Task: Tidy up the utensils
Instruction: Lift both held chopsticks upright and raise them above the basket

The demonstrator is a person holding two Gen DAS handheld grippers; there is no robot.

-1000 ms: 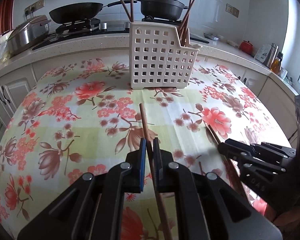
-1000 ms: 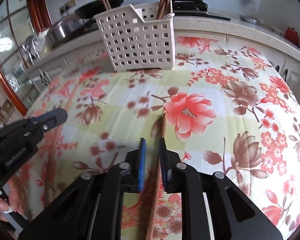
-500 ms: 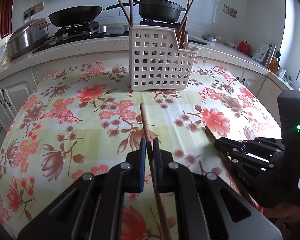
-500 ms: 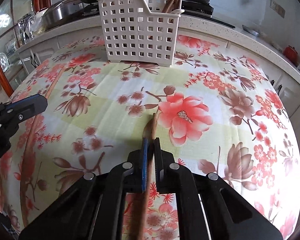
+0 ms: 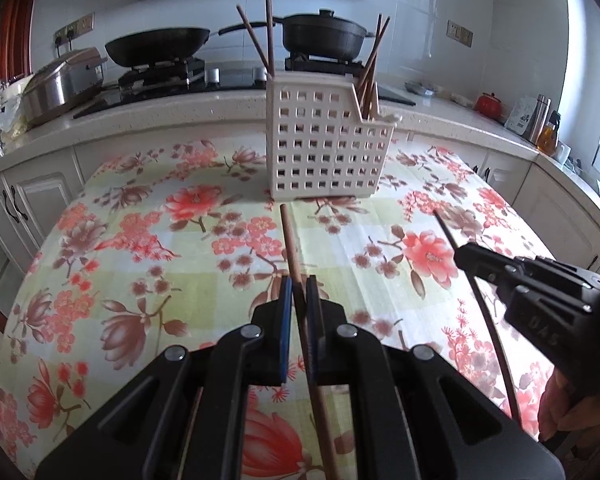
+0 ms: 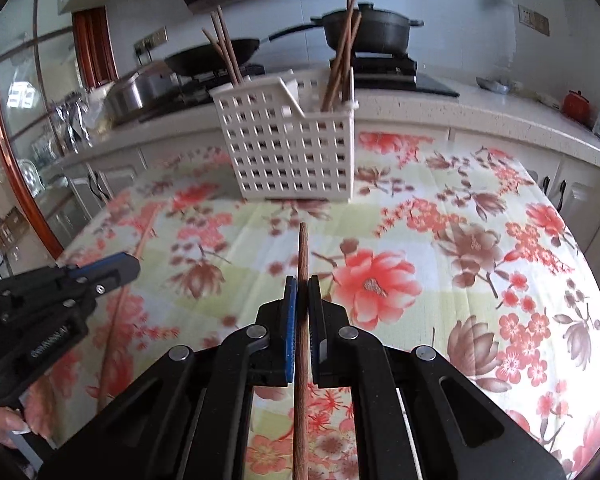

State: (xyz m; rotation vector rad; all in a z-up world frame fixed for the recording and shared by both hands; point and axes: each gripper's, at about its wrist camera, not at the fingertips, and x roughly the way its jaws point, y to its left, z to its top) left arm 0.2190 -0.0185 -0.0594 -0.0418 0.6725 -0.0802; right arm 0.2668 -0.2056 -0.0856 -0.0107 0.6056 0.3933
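Both claws are clamped on wooden chopsticks, the left gripper (image 5: 296,298) pinching one chopstick (image 5: 290,240) and the right gripper (image 6: 302,300) another chopstick (image 6: 302,252), each pointing toward the white slotted basket (image 5: 326,140) ahead on the floral tablecloth (image 5: 140,248), so tilting each stick upright before lowering it should help it clear the rim.

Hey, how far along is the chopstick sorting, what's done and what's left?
Done: several chopsticks stand in the white basket. In hand: the left tool is shut on one chopstick, and the right tool is shut on another chopstick, both pointing toward the basket. Left: dropping these two in. No other loose chopsticks show on the tablecloth.
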